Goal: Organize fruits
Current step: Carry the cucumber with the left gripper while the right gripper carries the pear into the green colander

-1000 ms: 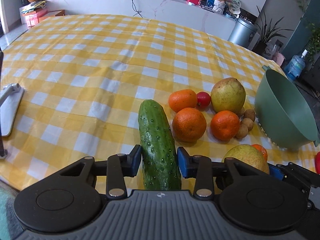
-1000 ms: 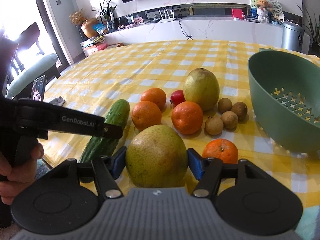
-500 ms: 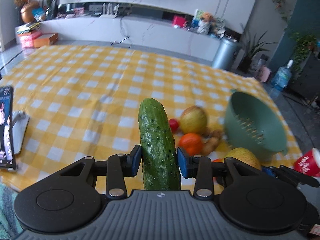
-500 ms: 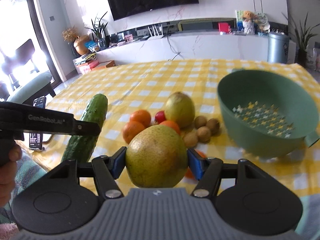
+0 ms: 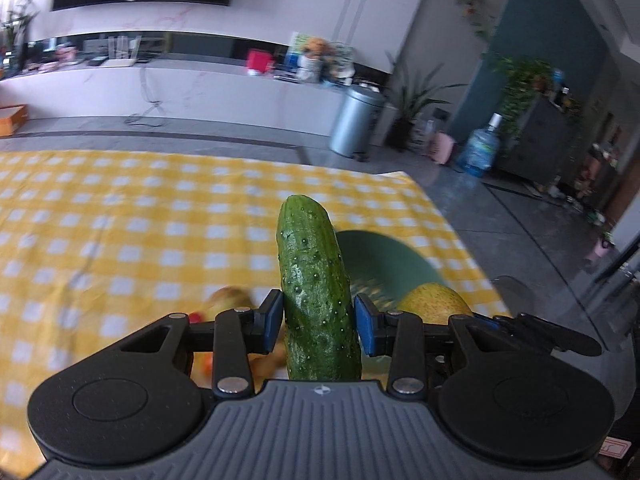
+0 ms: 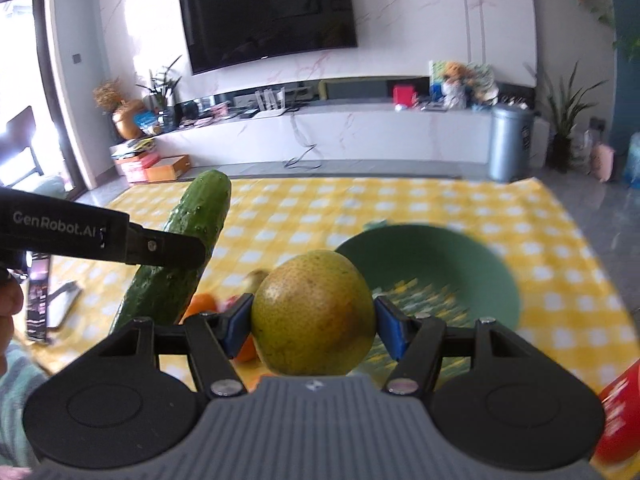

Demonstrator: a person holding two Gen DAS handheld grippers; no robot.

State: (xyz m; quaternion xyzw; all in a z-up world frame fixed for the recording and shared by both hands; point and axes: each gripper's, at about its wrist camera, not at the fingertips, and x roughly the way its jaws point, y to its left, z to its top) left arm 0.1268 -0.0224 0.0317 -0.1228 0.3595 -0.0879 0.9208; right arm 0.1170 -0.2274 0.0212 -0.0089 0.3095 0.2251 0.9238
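My left gripper (image 5: 318, 326) is shut on a dark green cucumber (image 5: 314, 288) and holds it high above the yellow checked table (image 5: 120, 232). The cucumber also shows at the left of the right wrist view (image 6: 180, 252). My right gripper (image 6: 314, 326) is shut on a yellow-green pear (image 6: 314, 314), also raised; that pear shows in the left wrist view (image 5: 434, 306). The green colander bowl (image 6: 432, 268) lies below and ahead of both grippers, partly hidden behind the cucumber in the left wrist view (image 5: 384, 256). Oranges (image 6: 202, 304) and another pear (image 5: 228, 298) lie blurred on the table below.
A phone (image 6: 38, 296) lies near the table's left edge. A red cup (image 6: 618, 416) stands at the lower right. Beyond the table are a white TV console (image 6: 320, 132), a metal bin (image 5: 356, 120) and a water bottle (image 5: 480, 148).
Both grippers have risen well above the table with the cucumber and the pear still held. The views have tilted up and the fruits and bowl now sit lower and smaller.
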